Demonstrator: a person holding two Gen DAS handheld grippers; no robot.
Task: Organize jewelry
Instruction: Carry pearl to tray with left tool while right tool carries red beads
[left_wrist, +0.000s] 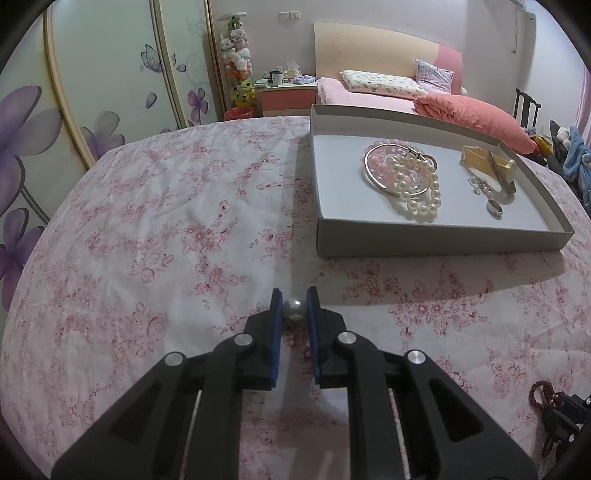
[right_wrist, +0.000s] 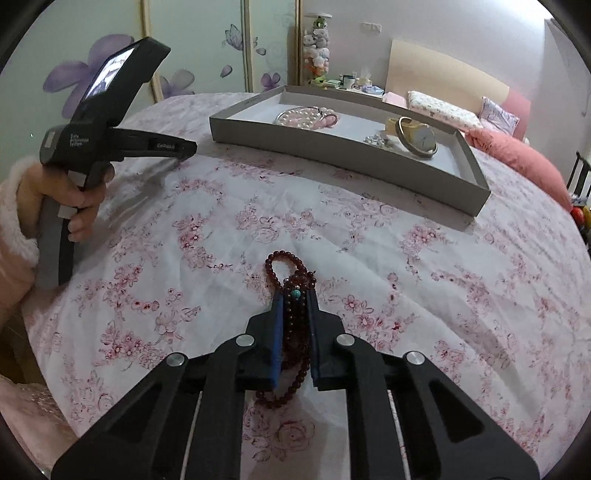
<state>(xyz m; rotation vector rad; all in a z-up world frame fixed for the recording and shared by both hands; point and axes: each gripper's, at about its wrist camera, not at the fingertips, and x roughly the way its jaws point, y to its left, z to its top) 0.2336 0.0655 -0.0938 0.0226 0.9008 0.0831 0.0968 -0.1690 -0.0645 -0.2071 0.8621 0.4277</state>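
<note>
Gripping: left gripper pinches a smooth, slippery pearl; right gripper clamps limp beads mid-strand, near the tray.

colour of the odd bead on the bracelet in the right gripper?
Turquoise, on a dark red bead bracelet; the odd bead shows best in the right wrist view.

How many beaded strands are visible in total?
3: pearl strand and pink bead strand in the tray; dark red bead strand in the right gripper. Others may be hidden.
</note>
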